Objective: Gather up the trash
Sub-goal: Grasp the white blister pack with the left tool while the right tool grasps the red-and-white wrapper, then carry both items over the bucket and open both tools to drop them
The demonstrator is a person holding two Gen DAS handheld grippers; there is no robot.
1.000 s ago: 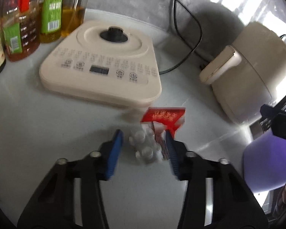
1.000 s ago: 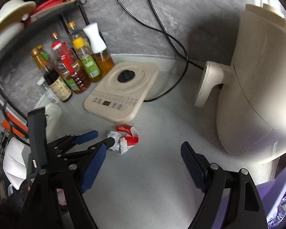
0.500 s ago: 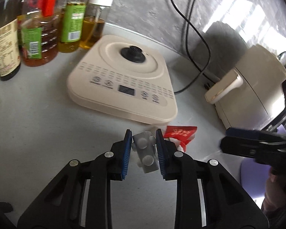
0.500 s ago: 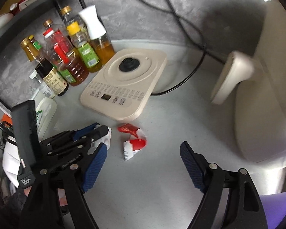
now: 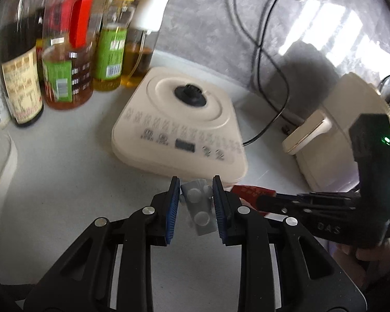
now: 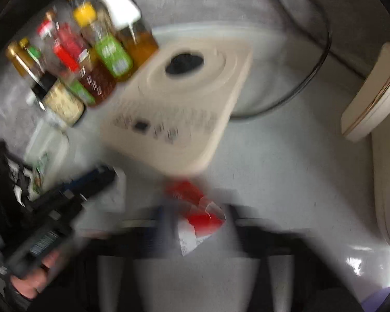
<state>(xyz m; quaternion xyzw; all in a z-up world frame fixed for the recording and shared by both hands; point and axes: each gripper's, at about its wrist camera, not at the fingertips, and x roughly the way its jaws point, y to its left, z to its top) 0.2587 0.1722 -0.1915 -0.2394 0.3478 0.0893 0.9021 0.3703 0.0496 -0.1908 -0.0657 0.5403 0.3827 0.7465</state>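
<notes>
Left gripper (image 5: 196,202) had its blue fingers pinching the grey blister pack (image 5: 199,209), held just above the worktop (image 5: 65,169) in front of the cream appliance base (image 5: 182,127). Right gripper (image 6: 197,223) straddled the red-and-white wrapper (image 6: 195,208) lying on the worktop; blur prevented reading its finger state. Judged partway: one piece secured, wrapper uncollected, nothing binned.

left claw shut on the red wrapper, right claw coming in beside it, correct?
Not quite. The left claw is shut on the grey blister pack, as the left wrist view shows; the red wrapper lies at the right claw.
</notes>
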